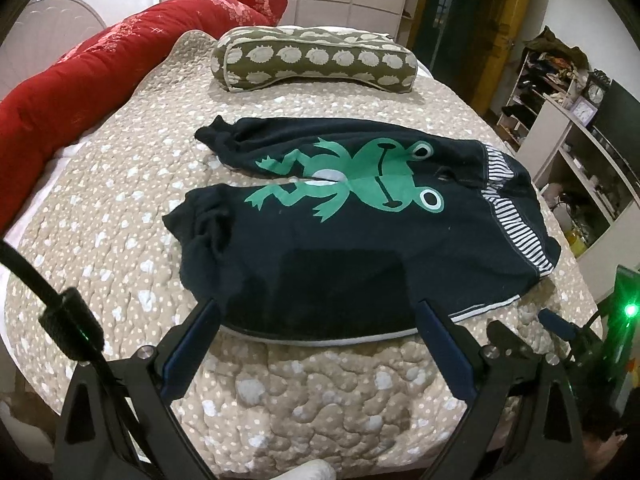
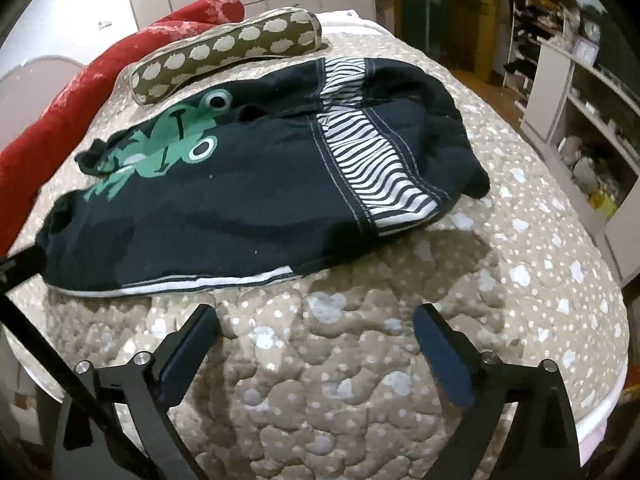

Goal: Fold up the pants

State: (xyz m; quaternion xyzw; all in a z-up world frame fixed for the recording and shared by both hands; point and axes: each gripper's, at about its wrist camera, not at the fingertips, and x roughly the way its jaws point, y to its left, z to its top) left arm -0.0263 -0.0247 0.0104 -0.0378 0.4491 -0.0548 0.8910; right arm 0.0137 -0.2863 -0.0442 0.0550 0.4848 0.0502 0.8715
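Note:
Dark navy pants [image 1: 340, 248] with a green frog print and a striped waistband lie spread flat on the quilted bed, legs to the left, waist to the right. They also show in the right wrist view [image 2: 248, 204]. My left gripper [image 1: 318, 316] is open and empty, its fingertips at the near edge of the pants, straddling the hem. My right gripper [image 2: 316, 320] is open and empty over bare quilt, just short of the near edge, below the waistband end. The right gripper also shows at the right in the left wrist view [image 1: 552, 320].
The beige spotted quilt [image 1: 320, 396] covers the bed. A green patterned bolster pillow [image 1: 316, 60] lies beyond the pants, and a red duvet [image 1: 80, 76] runs along the left. Shelves [image 1: 580, 140] stand past the bed's right edge.

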